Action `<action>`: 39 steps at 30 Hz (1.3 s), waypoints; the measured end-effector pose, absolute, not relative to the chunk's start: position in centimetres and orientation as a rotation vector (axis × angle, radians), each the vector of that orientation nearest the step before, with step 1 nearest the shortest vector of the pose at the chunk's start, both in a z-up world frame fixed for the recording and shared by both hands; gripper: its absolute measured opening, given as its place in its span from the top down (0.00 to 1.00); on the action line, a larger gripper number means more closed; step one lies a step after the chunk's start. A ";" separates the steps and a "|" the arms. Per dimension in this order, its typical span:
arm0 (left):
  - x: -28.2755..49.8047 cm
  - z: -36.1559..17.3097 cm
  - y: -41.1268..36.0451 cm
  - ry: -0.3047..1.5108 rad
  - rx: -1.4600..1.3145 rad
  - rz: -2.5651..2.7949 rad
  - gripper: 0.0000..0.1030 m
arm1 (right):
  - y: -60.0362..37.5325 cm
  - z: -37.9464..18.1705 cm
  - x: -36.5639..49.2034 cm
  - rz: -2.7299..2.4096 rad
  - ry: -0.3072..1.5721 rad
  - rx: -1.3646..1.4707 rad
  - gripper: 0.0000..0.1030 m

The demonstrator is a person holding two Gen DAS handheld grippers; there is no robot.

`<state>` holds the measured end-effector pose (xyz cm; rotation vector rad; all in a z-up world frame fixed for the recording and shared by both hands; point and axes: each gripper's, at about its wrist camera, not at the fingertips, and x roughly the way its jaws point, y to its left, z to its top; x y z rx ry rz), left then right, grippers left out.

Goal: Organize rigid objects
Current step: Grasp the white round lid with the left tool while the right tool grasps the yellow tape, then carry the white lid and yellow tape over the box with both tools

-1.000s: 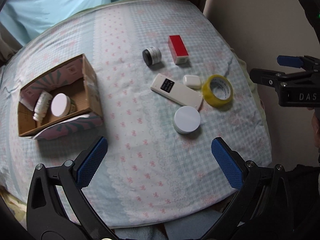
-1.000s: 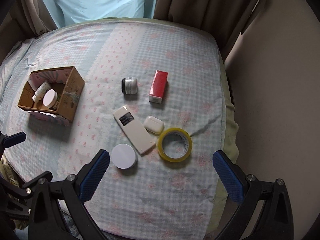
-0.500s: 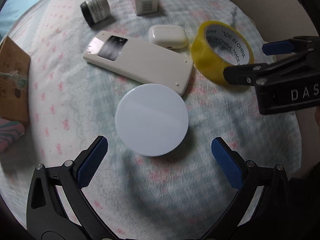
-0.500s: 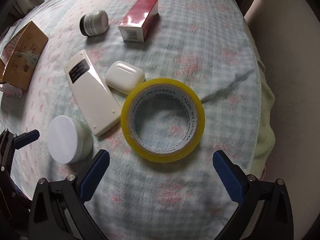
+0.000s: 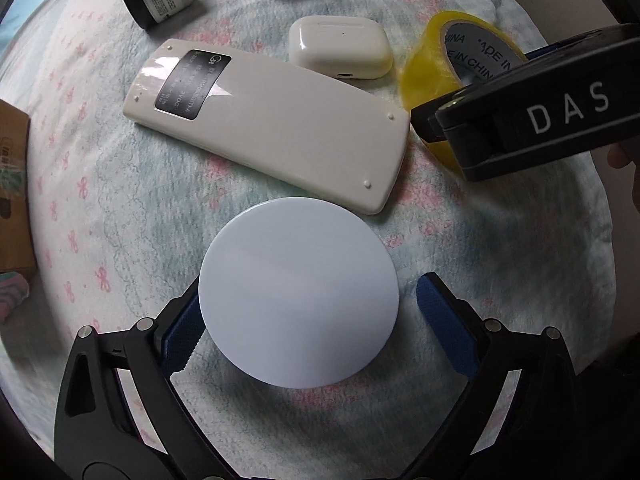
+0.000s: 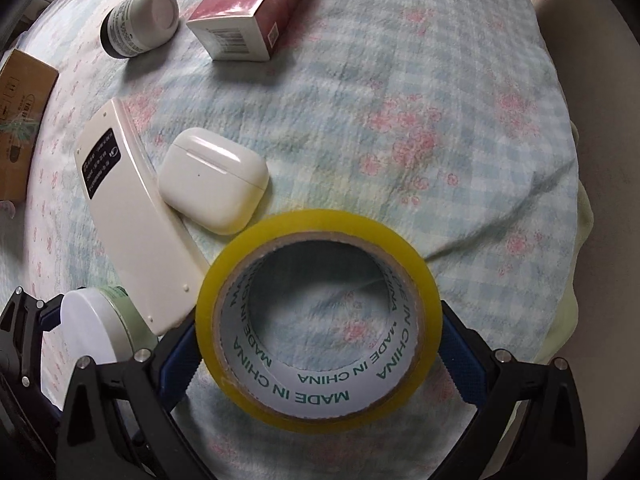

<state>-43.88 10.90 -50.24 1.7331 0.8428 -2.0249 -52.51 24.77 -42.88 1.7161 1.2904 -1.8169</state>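
Note:
A white-lidded round jar (image 5: 298, 292) stands on the flowered cloth, and my left gripper (image 5: 312, 328) has come down around it. Its jaws are closing: the left pad is at the lid's edge and a small gap shows at the right pad (image 5: 446, 324). The same jar (image 6: 88, 332) shows greenish sides in the right wrist view. A yellow tape roll (image 6: 316, 224) lies flat between the pads of my right gripper (image 6: 320, 348), which stands wide, its blue pads close beside the roll's sides. A cream remote (image 5: 268, 128) lies between jar and tape.
A white earbud case (image 6: 214, 184) rests against the remote. Farther back are a dark-capped small jar (image 6: 138, 20) and a red box (image 6: 252, 12). A cardboard box (image 5: 12, 184) sits at the left edge. The cloth's edge drops off at the right.
Both grippers have sunk toward the cloth. The left one now straddles the white jar with its jaws narrower; the right one now straddles the tape roll.

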 end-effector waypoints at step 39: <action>-41.2 -46.8 10.7 0.830 1.677 -2.077 0.34 | 26.8 -38.3 -50.6 -1.887 1.198 1.693 0.07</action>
